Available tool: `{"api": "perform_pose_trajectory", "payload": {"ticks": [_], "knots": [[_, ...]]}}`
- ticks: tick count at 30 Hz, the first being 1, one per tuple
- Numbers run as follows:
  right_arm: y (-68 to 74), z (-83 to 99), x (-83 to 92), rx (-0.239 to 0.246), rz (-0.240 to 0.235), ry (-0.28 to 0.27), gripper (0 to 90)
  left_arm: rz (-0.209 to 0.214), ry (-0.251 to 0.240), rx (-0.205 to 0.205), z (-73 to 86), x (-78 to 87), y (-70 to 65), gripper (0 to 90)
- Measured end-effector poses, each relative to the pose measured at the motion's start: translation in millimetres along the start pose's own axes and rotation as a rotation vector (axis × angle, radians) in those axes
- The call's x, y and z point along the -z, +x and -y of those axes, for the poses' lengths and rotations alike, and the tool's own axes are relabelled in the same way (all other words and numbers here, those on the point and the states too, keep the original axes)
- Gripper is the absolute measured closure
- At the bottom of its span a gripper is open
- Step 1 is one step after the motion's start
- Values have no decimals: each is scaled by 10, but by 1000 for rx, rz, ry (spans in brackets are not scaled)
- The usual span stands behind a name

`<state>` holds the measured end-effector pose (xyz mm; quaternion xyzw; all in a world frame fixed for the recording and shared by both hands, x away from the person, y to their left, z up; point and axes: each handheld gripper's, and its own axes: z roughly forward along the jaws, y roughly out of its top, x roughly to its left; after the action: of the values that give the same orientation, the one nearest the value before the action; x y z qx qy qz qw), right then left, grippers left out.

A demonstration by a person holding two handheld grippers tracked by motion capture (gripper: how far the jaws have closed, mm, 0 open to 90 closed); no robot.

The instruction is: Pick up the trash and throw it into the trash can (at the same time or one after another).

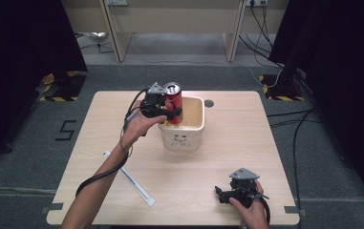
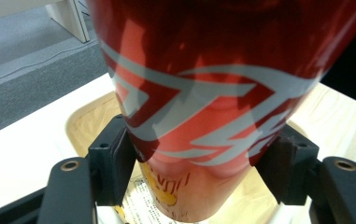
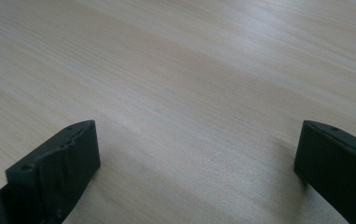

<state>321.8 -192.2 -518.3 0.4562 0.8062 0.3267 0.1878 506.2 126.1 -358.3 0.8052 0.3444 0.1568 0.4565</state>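
A red soda can (image 1: 173, 101) with white lettering stands upright over the left part of a cream-coloured square bin (image 1: 195, 138) in the middle of the table. My left gripper (image 1: 170, 113) is shut on the can's side, level with its lower half. In the left gripper view the can (image 2: 203, 93) sits between both black pads (image 2: 115, 158), with the bin's tan inside and some printed paper below it. My right gripper (image 1: 225, 196) rests near the table's front right edge, jaws wide open over bare wood (image 3: 180, 93).
A long white wrapped stick (image 1: 129, 178) lies on the table's front left. A small round dark hole (image 1: 209, 103) sits in the tabletop behind the bin. Black cables trail from both grippers. Desk legs and floor cables lie beyond the far edge.
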Motion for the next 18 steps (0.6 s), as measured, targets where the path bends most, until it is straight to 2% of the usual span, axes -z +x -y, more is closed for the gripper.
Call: {"api": "perform_pose_trajectory", "payload": {"ticks": [18], "knots": [[0,0,1,0,0,2,4,-28,18,-5,94,-82,68,335]]}}
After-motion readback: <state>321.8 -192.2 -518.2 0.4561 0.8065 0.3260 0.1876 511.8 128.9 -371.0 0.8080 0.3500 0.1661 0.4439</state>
